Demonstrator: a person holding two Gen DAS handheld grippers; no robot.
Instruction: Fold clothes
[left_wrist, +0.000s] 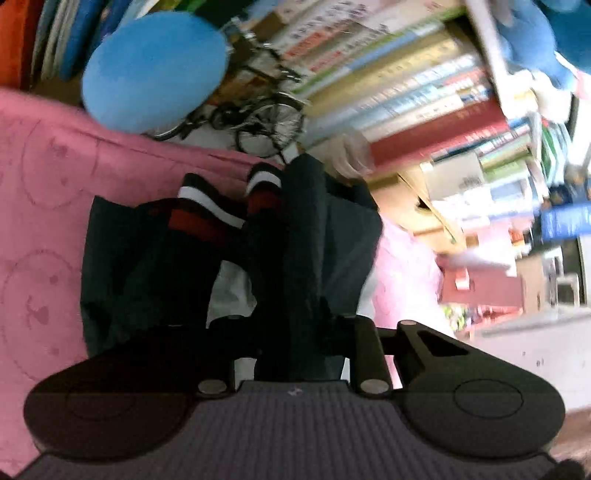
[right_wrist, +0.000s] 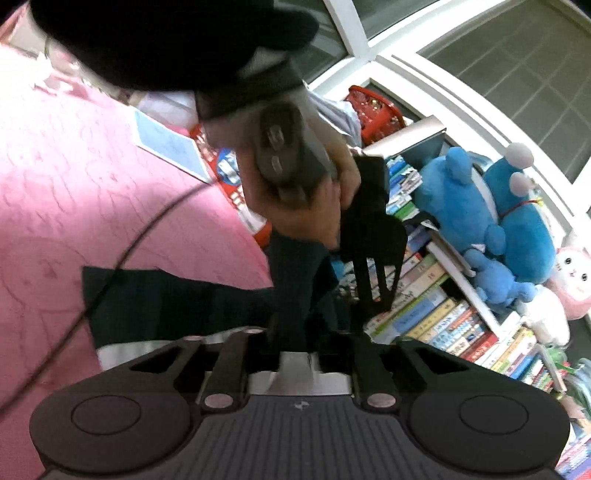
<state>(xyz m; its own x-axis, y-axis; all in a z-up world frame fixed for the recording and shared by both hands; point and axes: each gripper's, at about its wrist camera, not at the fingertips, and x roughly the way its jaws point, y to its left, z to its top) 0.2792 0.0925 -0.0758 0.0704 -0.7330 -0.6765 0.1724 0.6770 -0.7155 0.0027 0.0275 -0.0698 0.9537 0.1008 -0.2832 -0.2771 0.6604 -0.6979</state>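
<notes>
garment: dark jacket (left_wrist: 303, 236) with red-white striped cuffs (left_wrist: 207, 206) hanging partly lifted over pink bed cover (left_wrist: 48, 184) | left hand-held gripper (left_wrist: 295, 332) clamping its hem | right hand-held gripper (right_wrist: 295, 332) pinching dark cloth | handling: soft, light, limp; taking hold at edges | long axis stretching between the two grippers

Pink bedspread (right_wrist: 66, 177) with faint heart pattern; stacked books (left_wrist: 406, 96) along its far edge; blue plush toys (right_wrist: 491, 210) and a pink one (right_wrist: 572, 280) on the books; white-framed window (right_wrist: 424, 70), dark panes
</notes>
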